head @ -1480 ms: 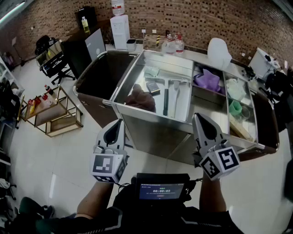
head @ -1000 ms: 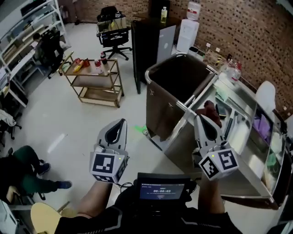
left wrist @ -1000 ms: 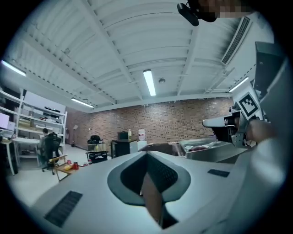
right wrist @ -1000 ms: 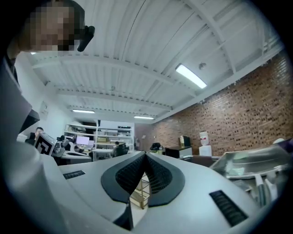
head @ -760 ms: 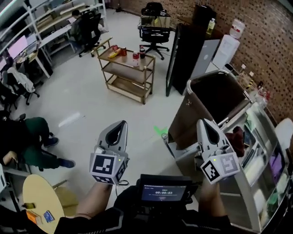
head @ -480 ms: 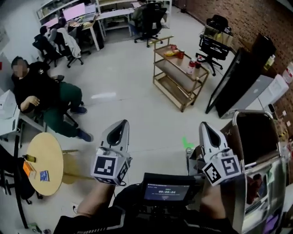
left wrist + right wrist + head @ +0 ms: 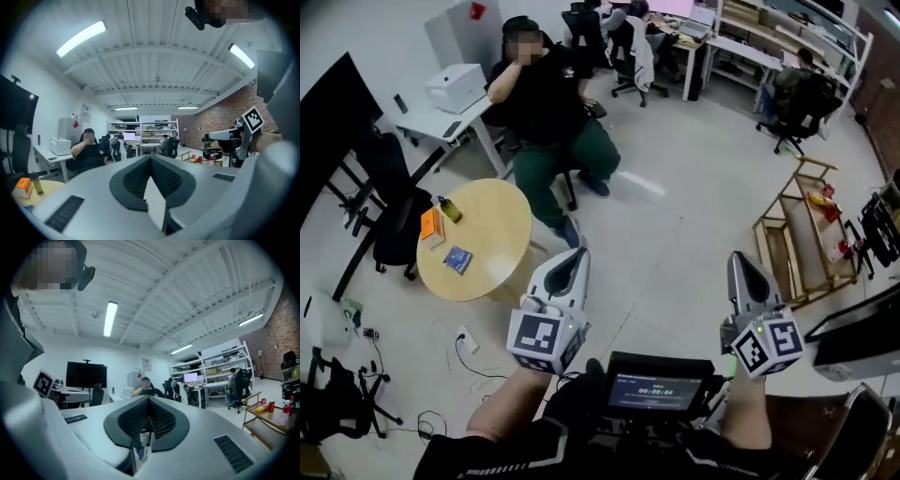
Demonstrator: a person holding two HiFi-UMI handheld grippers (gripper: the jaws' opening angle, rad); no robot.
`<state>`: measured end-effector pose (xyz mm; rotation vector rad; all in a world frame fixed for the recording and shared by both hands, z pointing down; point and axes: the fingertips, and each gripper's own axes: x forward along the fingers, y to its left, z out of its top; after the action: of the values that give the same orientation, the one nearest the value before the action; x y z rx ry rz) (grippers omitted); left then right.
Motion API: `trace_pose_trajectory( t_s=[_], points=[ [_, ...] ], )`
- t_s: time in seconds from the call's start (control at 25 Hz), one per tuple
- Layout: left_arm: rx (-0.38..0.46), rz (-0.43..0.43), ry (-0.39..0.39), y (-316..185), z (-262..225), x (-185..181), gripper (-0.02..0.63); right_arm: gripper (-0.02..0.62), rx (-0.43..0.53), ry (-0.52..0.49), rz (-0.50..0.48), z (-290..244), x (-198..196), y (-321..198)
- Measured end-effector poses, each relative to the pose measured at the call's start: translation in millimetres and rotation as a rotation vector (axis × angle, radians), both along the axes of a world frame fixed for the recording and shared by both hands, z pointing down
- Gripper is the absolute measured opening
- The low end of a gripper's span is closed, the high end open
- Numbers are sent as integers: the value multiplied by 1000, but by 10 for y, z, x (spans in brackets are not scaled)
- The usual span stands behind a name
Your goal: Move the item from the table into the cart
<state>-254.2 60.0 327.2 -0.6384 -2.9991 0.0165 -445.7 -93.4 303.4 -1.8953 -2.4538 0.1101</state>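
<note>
Item: one of three small things on the round wooden desk [image 7: 492, 239], middle left of the head view; cannot tell which. Lying there: an orange box [image 7: 428, 223] and a small bottle [image 7: 449, 209] just beside each other near the upper left rim, and a blue booklet [image 7: 457, 259] apart from them, lower on the top.

Left gripper [image 7: 573, 255], lower centre of the frame: closed on nothing. Shows, in the left gripper view, jaw tips pressed together, with only pale floor in the slit beneath them. Right gripper [image 7: 741, 259], lower right: likewise closed and empty, pads meeting at the tip in the right gripper view. Both side by side over bare pale floor, well apart from the desk's things.

Between them, low in the frame, a small dark screen [image 7: 656, 389]. Behind the round desk, upper centre, a seated person [image 7: 546, 103] in a black top and green trousers. White printer [image 7: 457, 86] on a white desk [image 7: 427, 120] at upper left. Wooden trolley [image 7: 802, 234] at the right edge. Cart [image 7: 861, 408]: only a curved metal rail in the lower right corner.
</note>
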Motion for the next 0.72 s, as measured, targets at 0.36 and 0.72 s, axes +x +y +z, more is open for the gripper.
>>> trace_pose_trajectory(
  t_s=[0.36, 0.72],
  points=[
    [9, -373, 27, 2649, 152, 2236, 8, 0, 14, 9, -376, 135, 1756, 3471],
    [53, -664, 59, 4400, 355, 3233, 9, 0, 29, 18, -703, 316, 2738, 5992]
  ],
)
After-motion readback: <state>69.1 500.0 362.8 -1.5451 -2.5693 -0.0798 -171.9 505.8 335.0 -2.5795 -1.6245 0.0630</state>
